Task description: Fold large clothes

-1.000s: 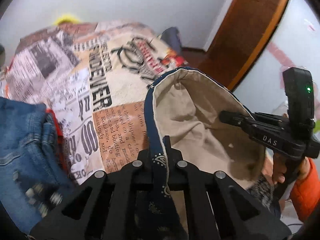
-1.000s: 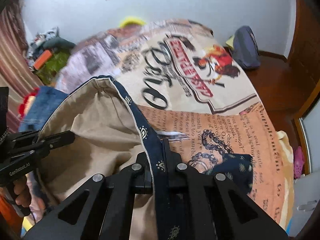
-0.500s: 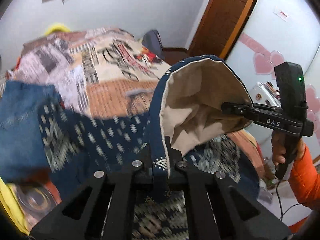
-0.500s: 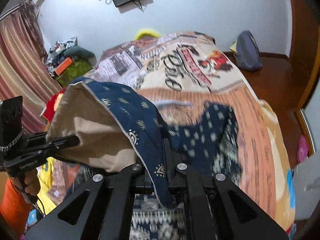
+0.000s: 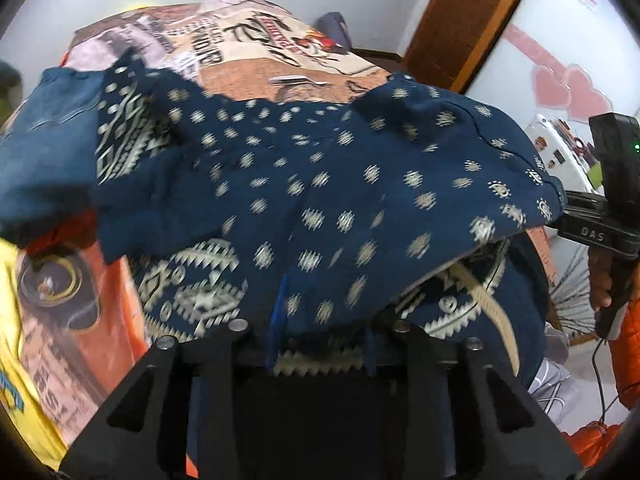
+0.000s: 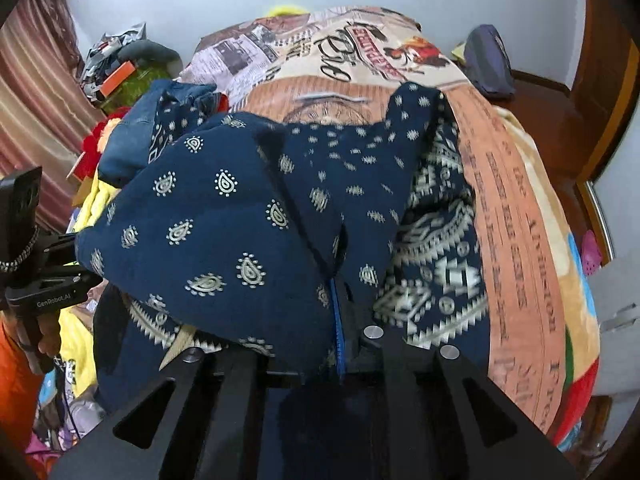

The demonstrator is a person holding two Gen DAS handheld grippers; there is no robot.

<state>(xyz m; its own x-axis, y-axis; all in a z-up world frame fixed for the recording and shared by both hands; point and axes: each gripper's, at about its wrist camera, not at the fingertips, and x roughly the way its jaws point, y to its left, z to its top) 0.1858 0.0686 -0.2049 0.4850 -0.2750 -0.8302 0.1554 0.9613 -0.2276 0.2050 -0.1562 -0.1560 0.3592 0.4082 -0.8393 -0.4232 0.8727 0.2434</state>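
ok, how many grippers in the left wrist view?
2. Left gripper at bottom centre; right gripper at the right edge, in a hand, tips hidden under the cloth. Both sets of jaws have just been opening, with cloth between them.

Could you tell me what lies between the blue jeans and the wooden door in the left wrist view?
In the left wrist view, the navy patterned garment drapes across that stretch, with the newspaper-print bedspread behind it, between the blue jeans and the wooden door.
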